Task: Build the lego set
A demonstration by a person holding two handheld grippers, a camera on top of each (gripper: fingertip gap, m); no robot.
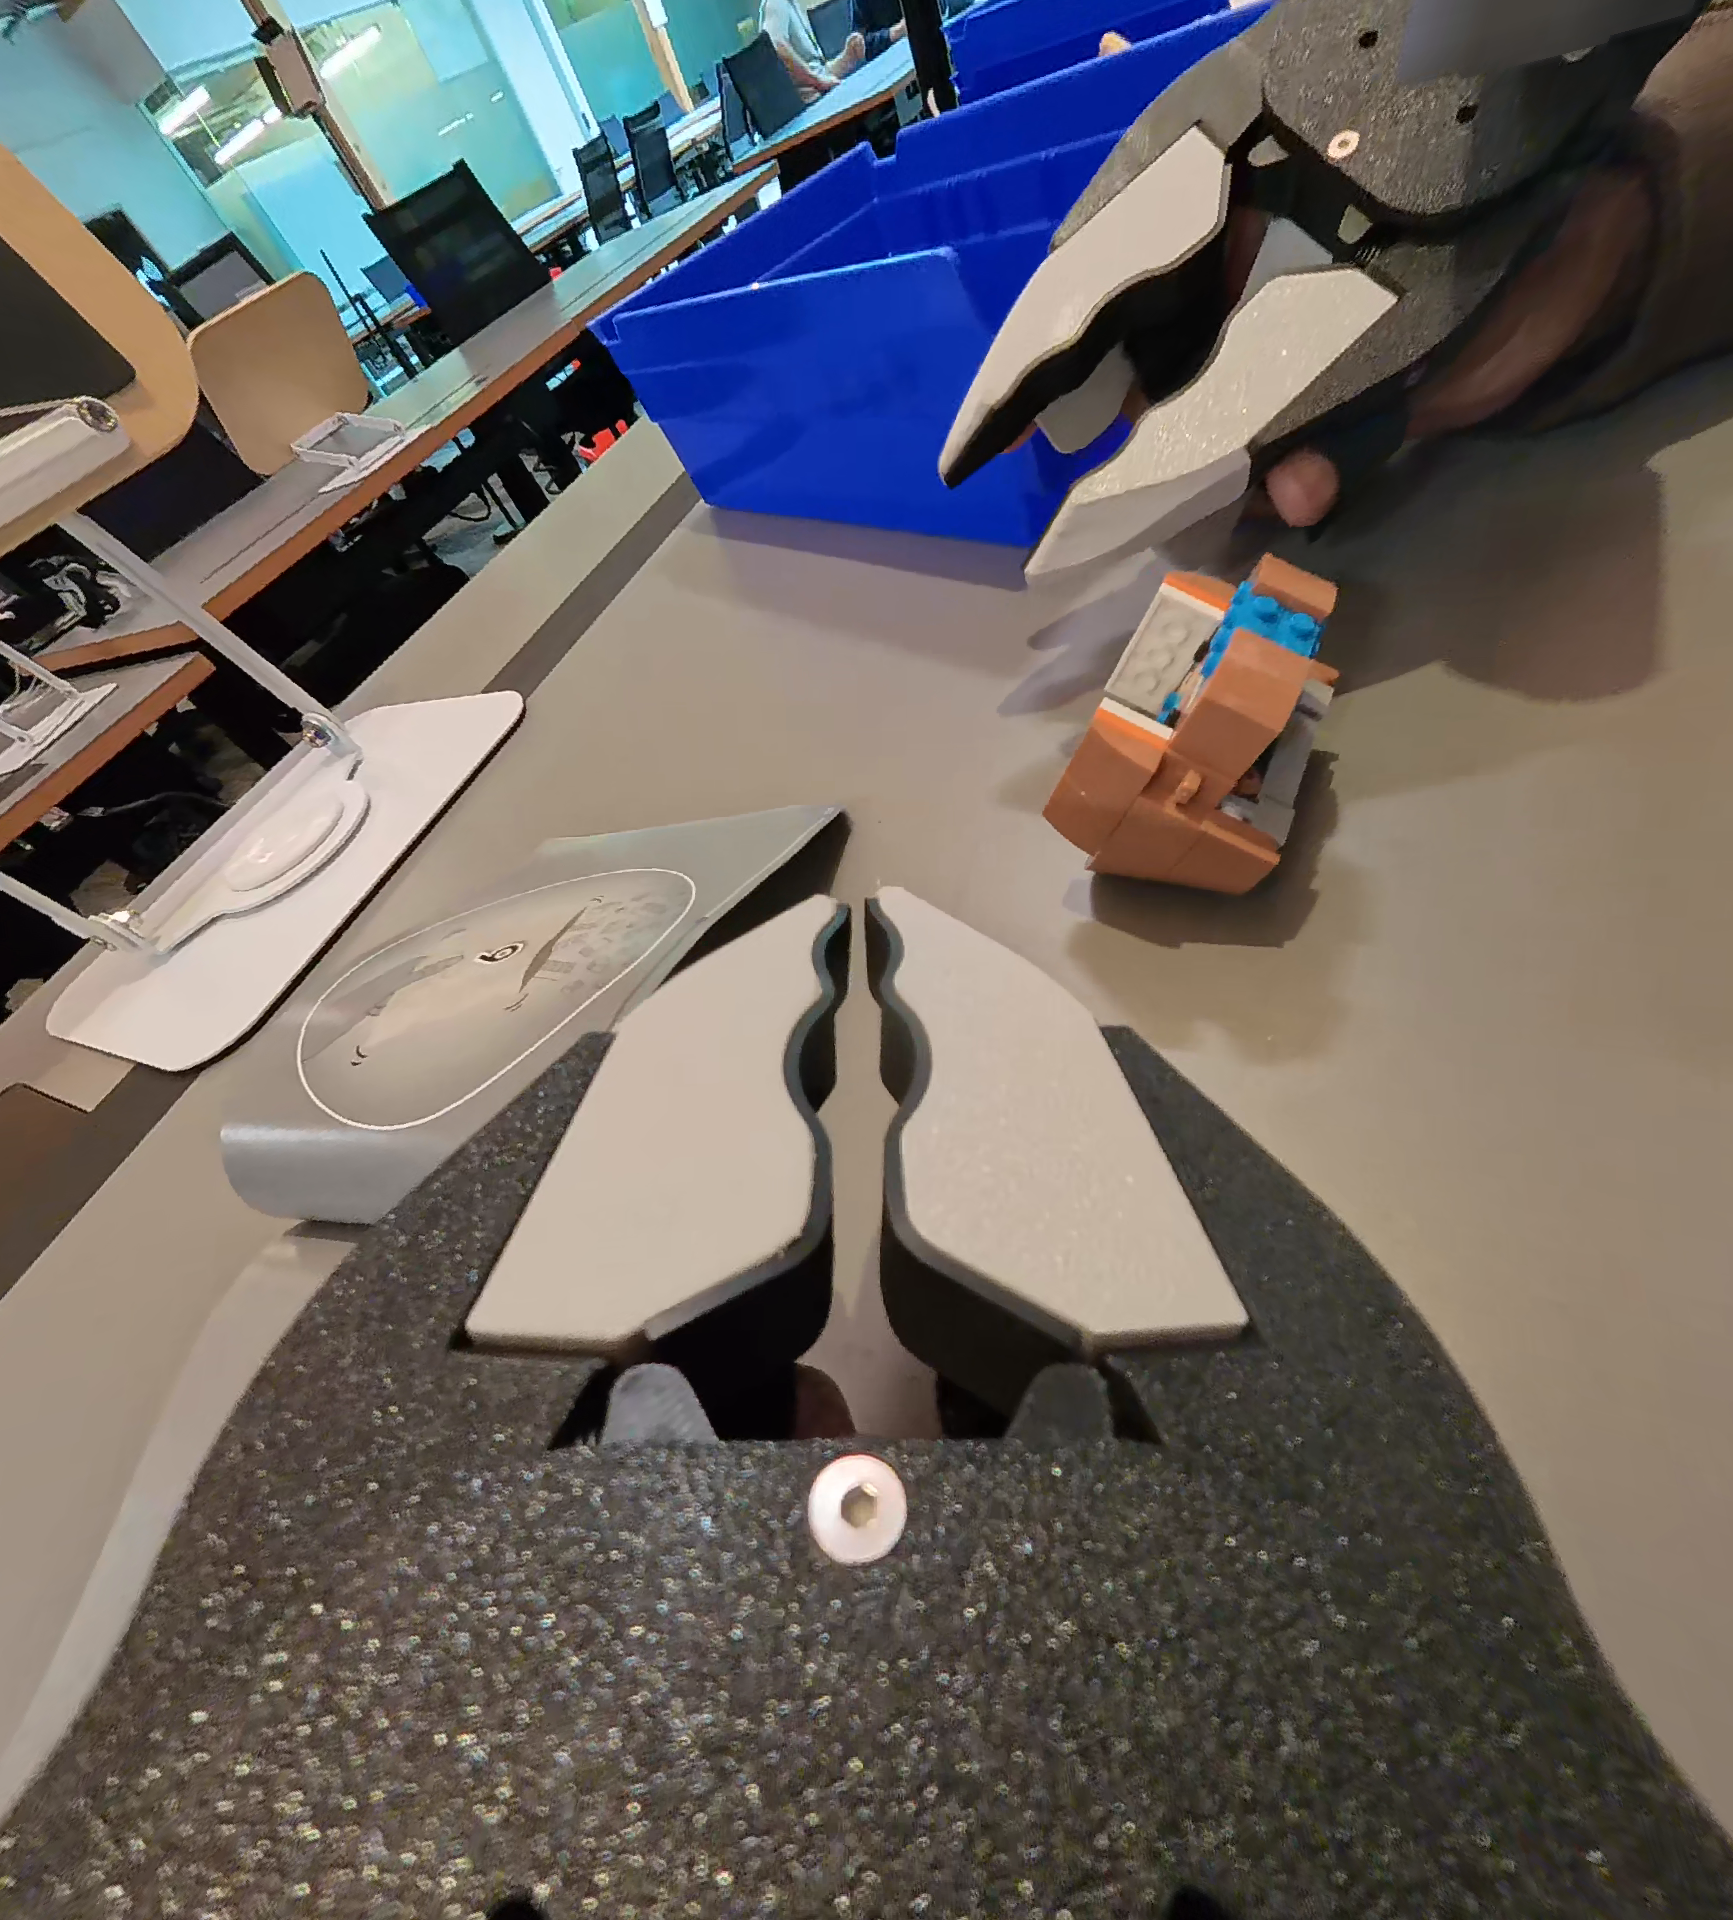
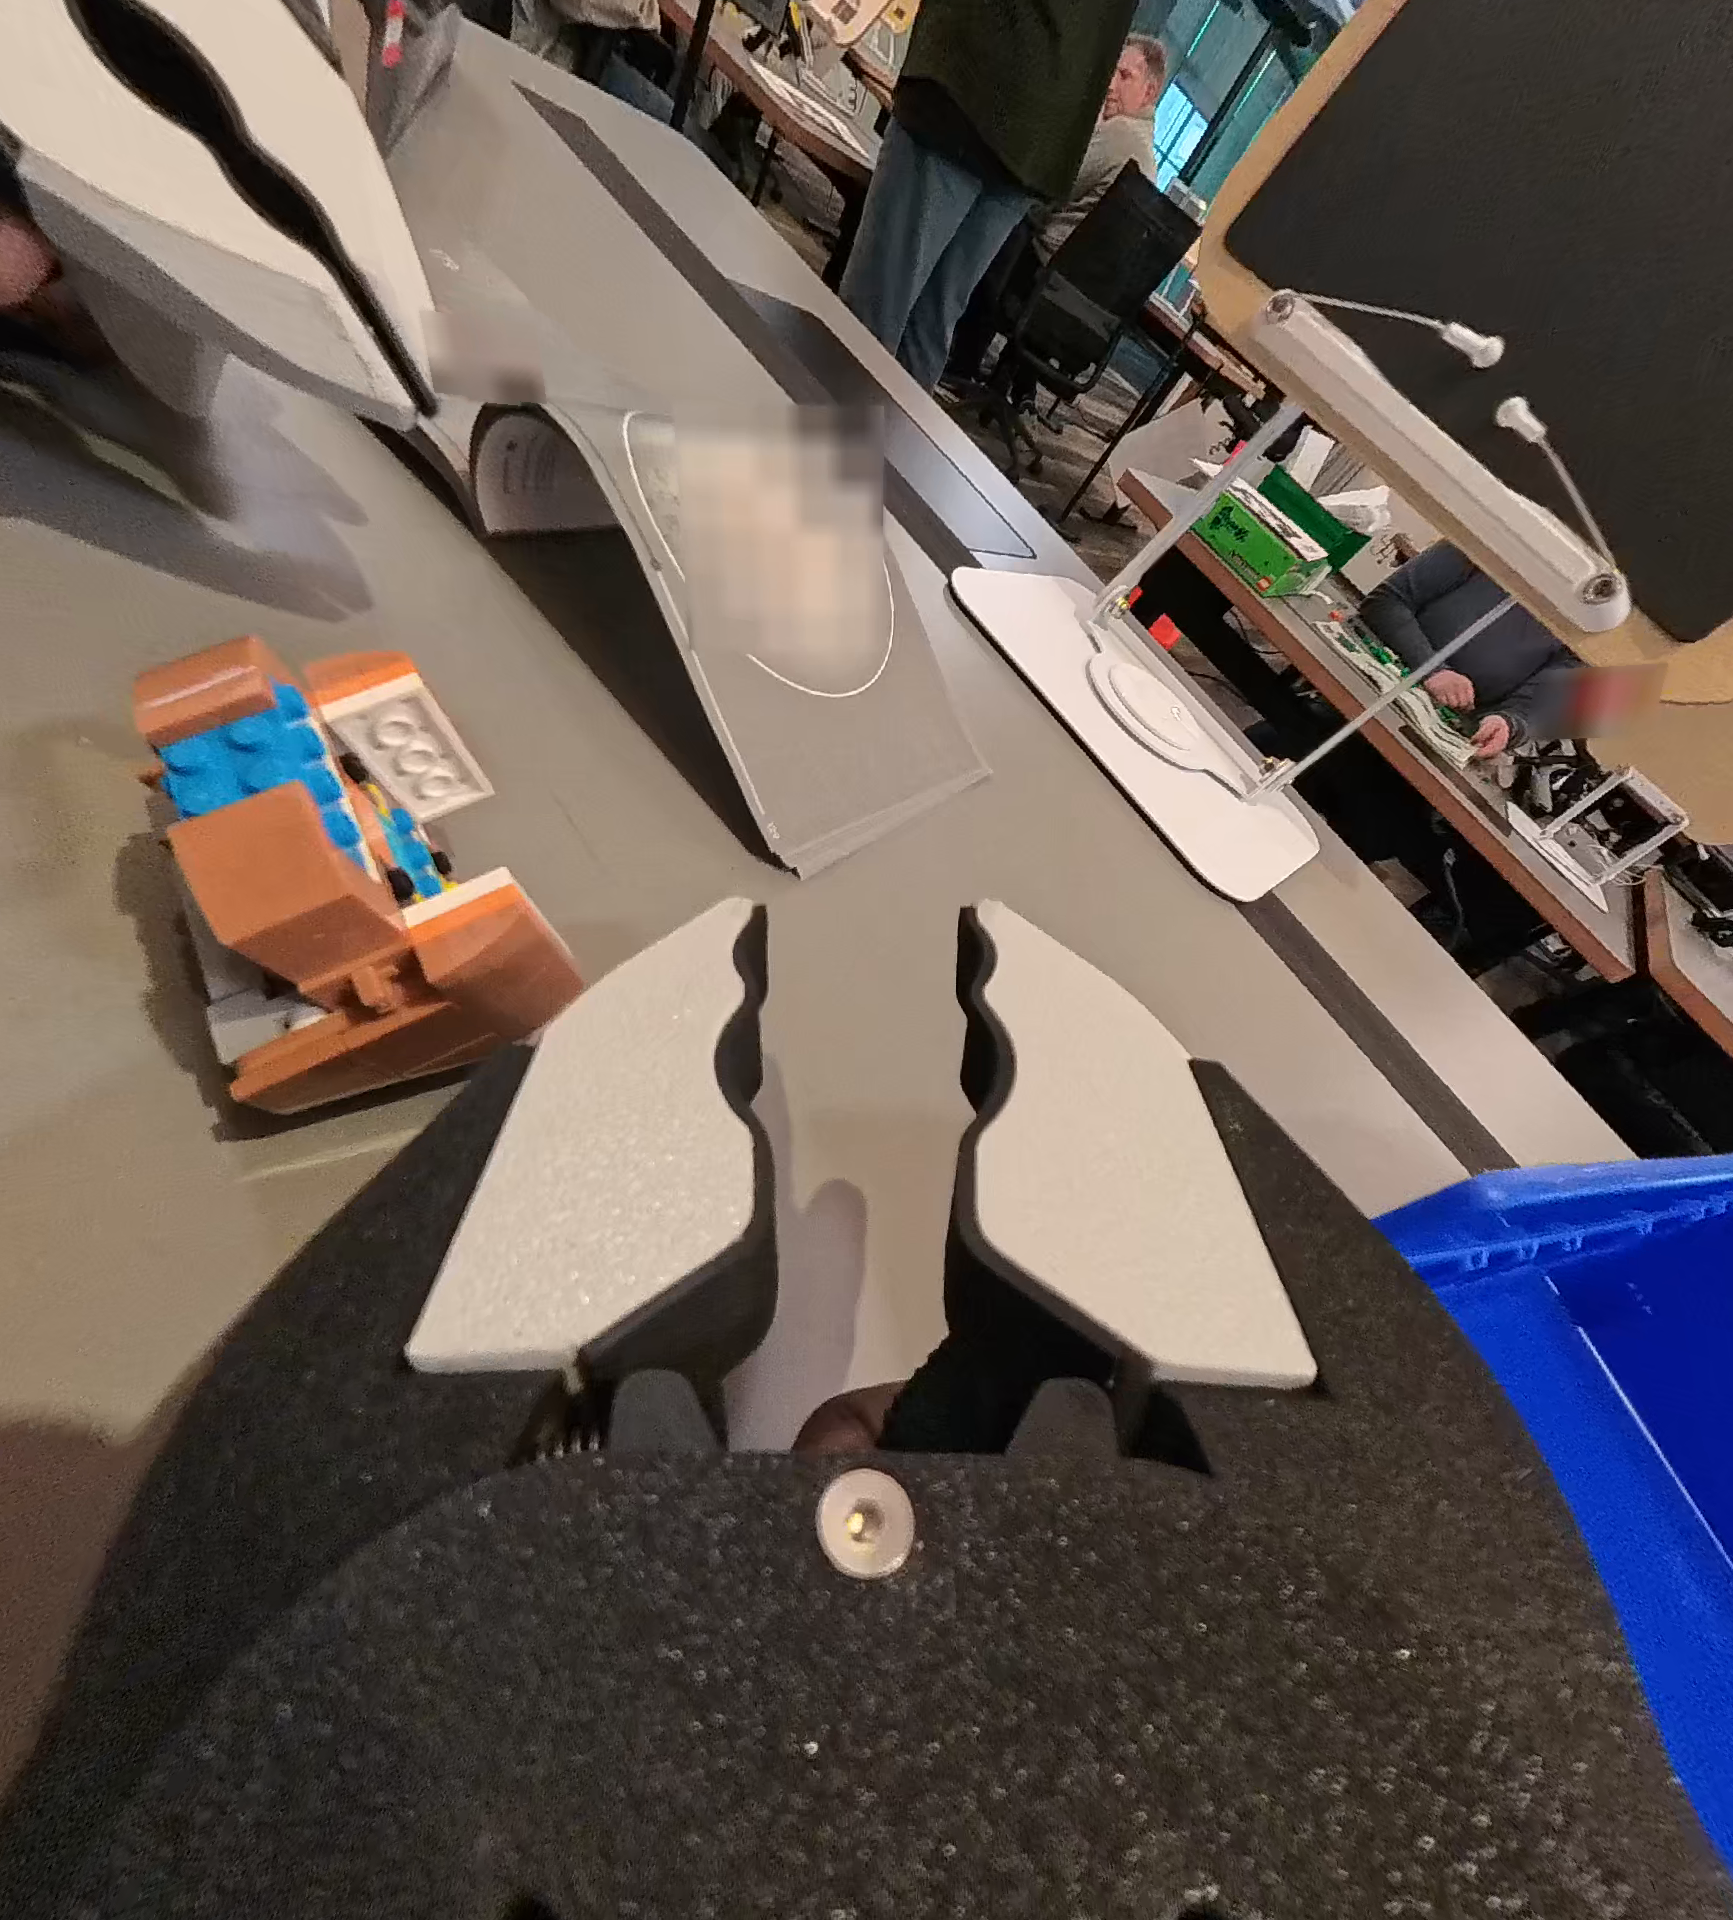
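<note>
A partly built lego model point(image 1: 1200, 732) of brown, blue and grey bricks lies on the grey table; it also shows in the right wrist view point(image 2: 332, 883). My left gripper point(image 1: 857, 909) is shut and empty, low over the table, left of and nearer than the model. My right gripper point(image 2: 862, 920) is open and empty, hovering just right of the model. In the left wrist view the right gripper point(image 1: 997, 520) hangs open above the model's far side. In the right wrist view the left gripper point(image 2: 218, 208) shows at the top left.
An open instruction booklet point(image 1: 488, 997) lies left of the model, also in the right wrist view point(image 2: 820, 727). A white lamp base point(image 1: 280, 862) stands near the table edge. Blue bins point(image 1: 841, 343) stand behind the model; one is at the right point(image 2: 1651, 1455). People are at desks beyond. The gap from one gripper's tips to the other's is roughly 12 centimeters.
</note>
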